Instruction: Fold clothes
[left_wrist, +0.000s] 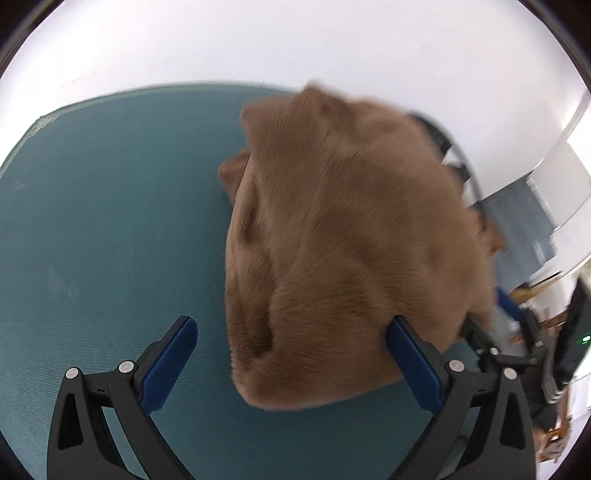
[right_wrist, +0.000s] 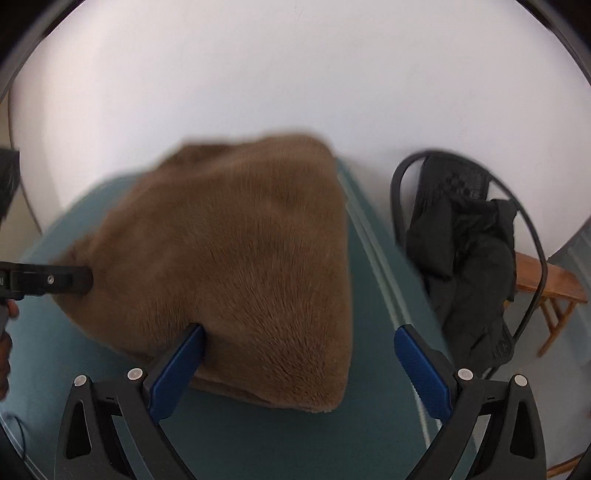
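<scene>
A brown fuzzy garment (left_wrist: 332, 240) lies bunched in a thick folded heap on the teal table cover (left_wrist: 110, 221). My left gripper (left_wrist: 291, 332) is open, with the garment's near end between its blue-padded fingers (left_wrist: 173, 362); the right fingertip is tucked against the fabric's edge. In the right wrist view the same garment (right_wrist: 240, 251) lies near the table's right side. My right gripper (right_wrist: 301, 332) is open around its near corner, its left pad touching the pile. The left gripper (right_wrist: 48, 282) pokes into the garment from the left edge.
A black chair (right_wrist: 406, 177) draped with dark clothing (right_wrist: 465, 251) stands right of the table's edge (right_wrist: 373, 240), with a wooden bench (right_wrist: 550, 291) behind it. A white wall fills the background. A person's hand (right_wrist: 4, 350) shows at the far left.
</scene>
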